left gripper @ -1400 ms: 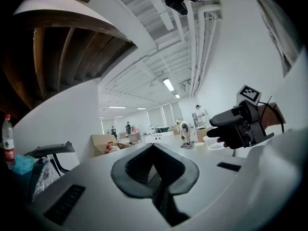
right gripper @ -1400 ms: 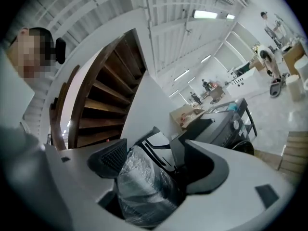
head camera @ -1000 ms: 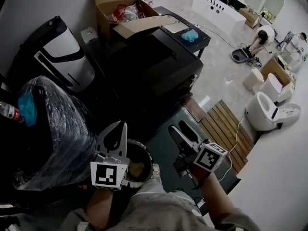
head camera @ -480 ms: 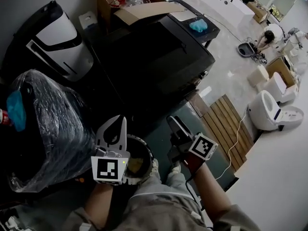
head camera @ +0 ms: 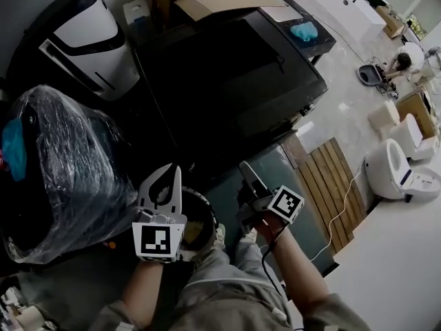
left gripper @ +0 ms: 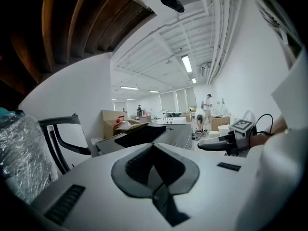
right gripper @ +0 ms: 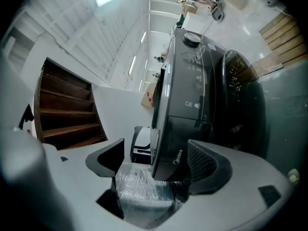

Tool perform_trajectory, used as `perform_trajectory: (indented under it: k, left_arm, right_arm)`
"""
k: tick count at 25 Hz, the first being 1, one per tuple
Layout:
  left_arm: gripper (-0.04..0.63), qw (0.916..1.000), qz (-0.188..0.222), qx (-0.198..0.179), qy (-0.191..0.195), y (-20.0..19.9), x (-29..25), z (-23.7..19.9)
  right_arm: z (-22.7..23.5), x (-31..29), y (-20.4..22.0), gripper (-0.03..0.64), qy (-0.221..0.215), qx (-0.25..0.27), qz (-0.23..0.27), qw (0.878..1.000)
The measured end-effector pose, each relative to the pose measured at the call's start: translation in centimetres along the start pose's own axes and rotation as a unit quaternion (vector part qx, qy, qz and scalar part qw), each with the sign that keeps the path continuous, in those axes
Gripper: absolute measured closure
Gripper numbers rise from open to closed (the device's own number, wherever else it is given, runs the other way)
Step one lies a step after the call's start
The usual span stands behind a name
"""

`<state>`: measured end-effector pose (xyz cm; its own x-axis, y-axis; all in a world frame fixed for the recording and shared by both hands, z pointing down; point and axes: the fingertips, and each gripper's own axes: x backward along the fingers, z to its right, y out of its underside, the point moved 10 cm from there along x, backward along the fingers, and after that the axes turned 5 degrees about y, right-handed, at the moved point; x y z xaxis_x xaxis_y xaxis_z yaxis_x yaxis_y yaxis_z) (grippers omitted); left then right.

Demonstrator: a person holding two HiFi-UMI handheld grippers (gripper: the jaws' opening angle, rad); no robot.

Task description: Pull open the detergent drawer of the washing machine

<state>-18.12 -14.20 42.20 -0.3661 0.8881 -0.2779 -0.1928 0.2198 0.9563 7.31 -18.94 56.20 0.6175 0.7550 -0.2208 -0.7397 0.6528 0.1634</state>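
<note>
The black washing machine (head camera: 234,74) stands on a pale hall floor (head camera: 348,81), nearer than before. My left tongs (head camera: 169,176) are closed and empty; my right tongs (head camera: 247,185), just opened wider, hold nothing.

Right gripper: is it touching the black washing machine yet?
Apart. The right gripper view shows the washing machine standing well beyond the right gripper, whose fingers have just been opening with nothing between them.

Overhead head view, level claw views, shared washing machine (head camera: 234,67)
</note>
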Motion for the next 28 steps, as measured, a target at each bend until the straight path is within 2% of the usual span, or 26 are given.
perform_trajectory:
  k: [6, 11, 18, 28]
  left_arm:
    - [0.578, 0.9994, -0.019, 0.012, -0.026, 2.5, -1.0, 0.7]
    - [0.578, 0.9984, -0.043, 0.008, -0.036, 4.7, -1.4, 1.2]
    - [0.578, 0.9963, -0.068, 0.016, -0.051, 7.0, -1.9, 1.6]
    - [0.578, 0.9941, -0.079, 0.042, -0.061, 8.4, -1.9, 2.0]
  right_arm:
    - [3.6, -2.4, -0.7, 0.213, -0.002, -0.007, -0.027, 1.000]
    - [5.7, -4.3, -0.7, 0.201, -0.022, -0.035, -0.033, 0.999]
    - [6.7, -6.2, -0.8, 0.172, -0.068, -0.053, -0.024, 0.996]
    - [8.1, -7.8, -0.9, 0.158, -0.072, -0.048, -0.024, 0.996]
